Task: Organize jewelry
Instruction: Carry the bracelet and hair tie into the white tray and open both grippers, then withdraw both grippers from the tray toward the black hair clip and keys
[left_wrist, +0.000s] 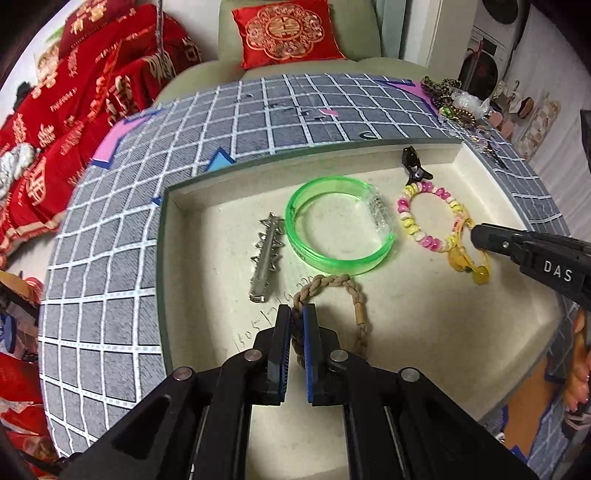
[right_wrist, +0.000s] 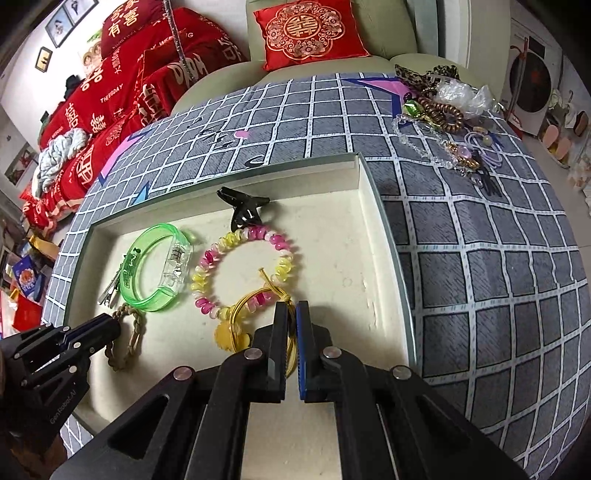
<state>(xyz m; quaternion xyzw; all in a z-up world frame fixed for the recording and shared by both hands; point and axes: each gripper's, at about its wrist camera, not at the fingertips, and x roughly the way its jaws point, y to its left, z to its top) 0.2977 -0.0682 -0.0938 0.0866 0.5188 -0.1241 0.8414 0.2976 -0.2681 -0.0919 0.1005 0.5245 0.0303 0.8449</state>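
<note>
So the table (right_wrist: 480, 295) has this grey cloth with a white grid on it, and behind it there's a pale green sofa (right_wrist: 384, 33) with a red embroidered cushion (right_wrist: 310, 31), plus a heap of red bedding (right_wrist: 122, 81) off to the left. The jewelry sits in a shallow cream tray (left_wrist: 177, 229). Left to right in it: a spiky silver hair clip (left_wrist: 266, 254), a clear green bangle (left_wrist: 338, 227), a black claw clip (left_wrist: 413, 164) at the back, and a pink-and-yellow bead bracelet (left_wrist: 428, 214). My left gripper (left_wrist: 296, 314) is clamped tight on a braided tan rope bracelet (left_wrist: 334, 286) at the near side of the tray. My right gripper (right_wrist: 291, 306) is closed on the cord of a yellow elastic hair tie (right_wrist: 243, 314) with amber beads, overlapping the bead bracelet. More unsorted bits are piled at the table's far right corner (right_wrist: 439, 107). Readable stuff: "DAS" and "Gen Robot AI" on the grippers, "THURSDAY" on the bedding
</note>
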